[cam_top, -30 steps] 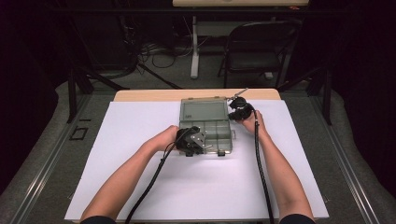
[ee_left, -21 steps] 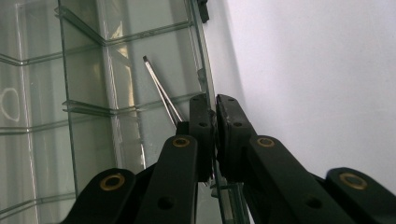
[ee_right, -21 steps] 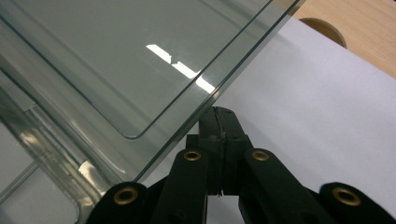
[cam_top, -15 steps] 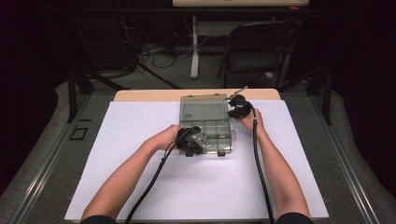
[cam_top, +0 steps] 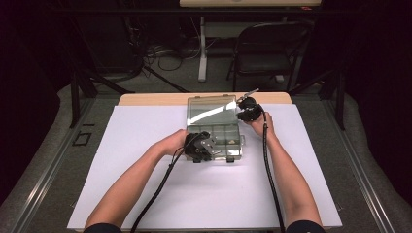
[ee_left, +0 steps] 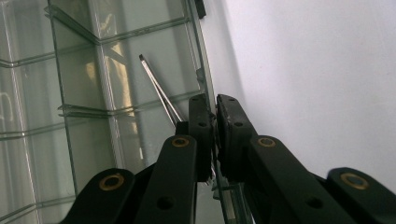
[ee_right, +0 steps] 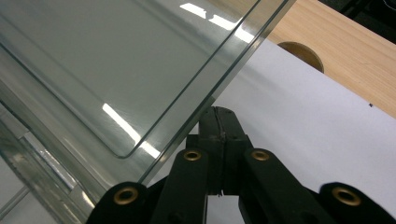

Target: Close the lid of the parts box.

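White sheet (cam_top: 145,145) | lid (cam_top: 211,109) unmoved | left gripper (ee_left: 215,105) jaws grip box wall (ee_left: 205,88) | right gripper (ee_right: 219,114) jaws closed

Nothing legible stood anywhere: no label, brand, number or sign could be read on any surface.

Clear box (cam_top: 214,127), black tools, white sheet (cam_top: 145,145).
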Action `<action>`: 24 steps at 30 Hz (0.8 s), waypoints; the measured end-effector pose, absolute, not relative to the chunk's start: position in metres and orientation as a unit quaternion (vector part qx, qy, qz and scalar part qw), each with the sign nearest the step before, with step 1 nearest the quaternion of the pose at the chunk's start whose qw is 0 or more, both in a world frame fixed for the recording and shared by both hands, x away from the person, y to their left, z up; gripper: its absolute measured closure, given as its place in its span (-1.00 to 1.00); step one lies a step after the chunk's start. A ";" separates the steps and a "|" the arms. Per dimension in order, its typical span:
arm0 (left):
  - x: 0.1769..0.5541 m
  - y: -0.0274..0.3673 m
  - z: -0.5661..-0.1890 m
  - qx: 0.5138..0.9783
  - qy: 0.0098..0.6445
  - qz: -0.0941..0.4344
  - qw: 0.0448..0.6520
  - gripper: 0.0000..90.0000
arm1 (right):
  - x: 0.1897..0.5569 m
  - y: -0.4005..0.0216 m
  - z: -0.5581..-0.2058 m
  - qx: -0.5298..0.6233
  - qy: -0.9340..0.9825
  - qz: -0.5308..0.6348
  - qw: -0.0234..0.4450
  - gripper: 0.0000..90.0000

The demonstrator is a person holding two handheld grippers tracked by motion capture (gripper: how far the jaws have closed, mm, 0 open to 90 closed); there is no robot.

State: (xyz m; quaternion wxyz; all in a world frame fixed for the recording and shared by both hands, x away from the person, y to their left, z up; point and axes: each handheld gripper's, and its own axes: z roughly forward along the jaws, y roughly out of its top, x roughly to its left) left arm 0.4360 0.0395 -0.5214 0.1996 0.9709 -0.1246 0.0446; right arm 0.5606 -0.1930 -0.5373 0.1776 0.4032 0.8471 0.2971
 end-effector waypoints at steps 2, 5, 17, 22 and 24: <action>0.436 0.039 -0.521 0.971 -0.125 0.044 0.199 0.90 | 0.560 -0.194 -0.535 0.405 0.847 0.295 0.177 1.00; 0.436 0.039 -0.522 0.971 -0.126 0.043 0.197 0.90 | 0.560 -0.194 -0.534 0.401 0.845 0.302 0.183 1.00; 0.436 0.038 -0.522 0.972 -0.129 0.043 0.194 0.90 | 0.557 -0.195 -0.529 0.395 0.838 0.322 0.196 1.00; 0.437 0.037 -0.522 0.972 -0.130 0.041 0.193 0.89 | 0.556 -0.196 -0.525 0.392 0.836 0.327 0.201 1.00; 0.437 0.037 -0.522 0.972 -0.130 0.041 0.191 0.89 | 0.556 -0.196 -0.524 0.387 0.836 0.332 0.204 1.00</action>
